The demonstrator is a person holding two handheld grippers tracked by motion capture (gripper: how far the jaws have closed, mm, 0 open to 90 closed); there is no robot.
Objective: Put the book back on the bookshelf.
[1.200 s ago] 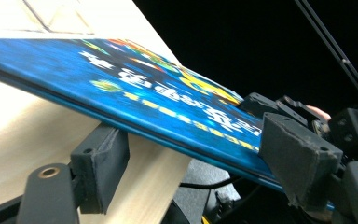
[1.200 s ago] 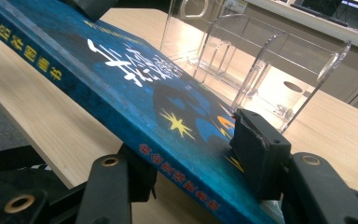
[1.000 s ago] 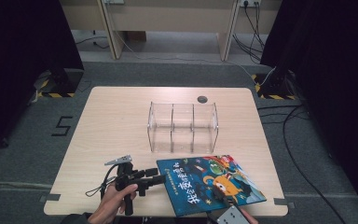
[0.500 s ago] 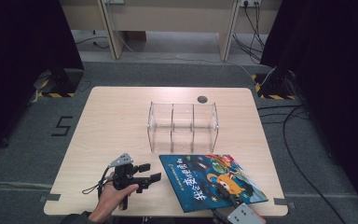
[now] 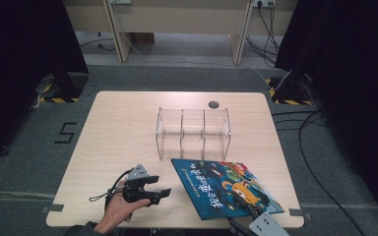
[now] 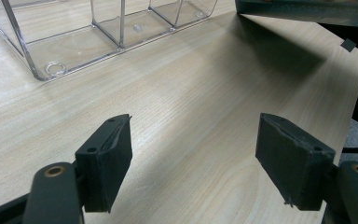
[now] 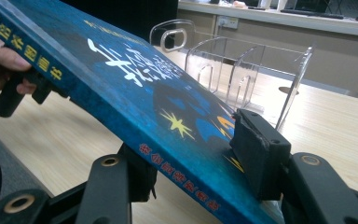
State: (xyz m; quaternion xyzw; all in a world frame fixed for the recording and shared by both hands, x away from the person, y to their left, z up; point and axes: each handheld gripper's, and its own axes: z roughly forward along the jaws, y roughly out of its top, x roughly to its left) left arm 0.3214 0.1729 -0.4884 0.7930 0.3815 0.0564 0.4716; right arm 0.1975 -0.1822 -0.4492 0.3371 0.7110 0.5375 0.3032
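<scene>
A blue picture book sits near the table's front edge, right of centre, its near corner raised. My right gripper comes in from the bottom edge and is shut on that corner. In the right gripper view one jaw is under the book and one on its cover, with the right gripper clamped tight. My left gripper is held in a hand just left of the book, open and apart from it. Between the left gripper's fingers is only bare wood.
A clear acrylic organizer with three compartments stands mid-table, just behind the book, and its base corner lies ahead of the left jaws. A dark round hole marks the table's far side. Cables trail over the grey floor.
The right gripper has slid a little to the right along the book's near edge. The left gripper has turned slightly, staying just left of the book.
</scene>
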